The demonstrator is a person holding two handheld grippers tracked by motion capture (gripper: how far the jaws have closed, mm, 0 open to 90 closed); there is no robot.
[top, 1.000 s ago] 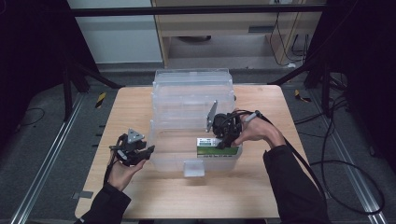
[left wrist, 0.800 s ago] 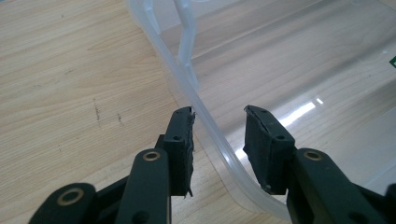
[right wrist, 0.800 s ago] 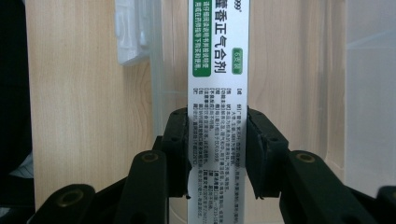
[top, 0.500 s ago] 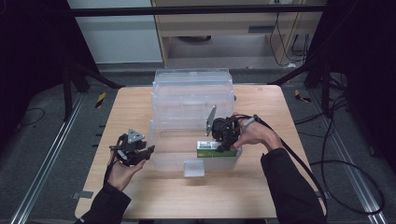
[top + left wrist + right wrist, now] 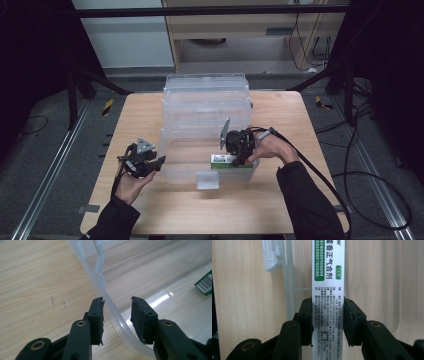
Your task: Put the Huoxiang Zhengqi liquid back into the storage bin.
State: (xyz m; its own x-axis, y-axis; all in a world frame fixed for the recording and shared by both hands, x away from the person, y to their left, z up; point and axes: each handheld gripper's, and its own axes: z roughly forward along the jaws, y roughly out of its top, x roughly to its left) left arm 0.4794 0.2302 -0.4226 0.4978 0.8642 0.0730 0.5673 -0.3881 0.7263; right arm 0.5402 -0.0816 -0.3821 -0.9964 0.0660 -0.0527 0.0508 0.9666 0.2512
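Note:
A long white-and-green carton (image 5: 222,161) (image 5: 328,277) is low inside the clear plastic bin (image 5: 182,172), near its front right corner. My right gripper (image 5: 235,159) (image 5: 327,315) points down into the bin, shut on the carton with a pad against each long side. My left gripper (image 5: 156,164) (image 5: 117,305) is at the bin's left front corner. Its jaws stand open astride the bin's rim (image 5: 110,302), which runs close by the left pad (image 5: 97,315). In the left gripper view a green corner of the carton (image 5: 205,285) with a barcode shows through the bin wall.
The bin's clear lid (image 5: 206,95) lies open behind it, toward the table's far edge. A pale latch (image 5: 206,180) (image 5: 270,257) hangs at the bin's front wall. Bare wooden tabletop (image 5: 140,120) lies left, right and in front of the bin.
My right gripper has sunk lower into the bin with the carton still held. My left gripper has stayed at the bin's rim.

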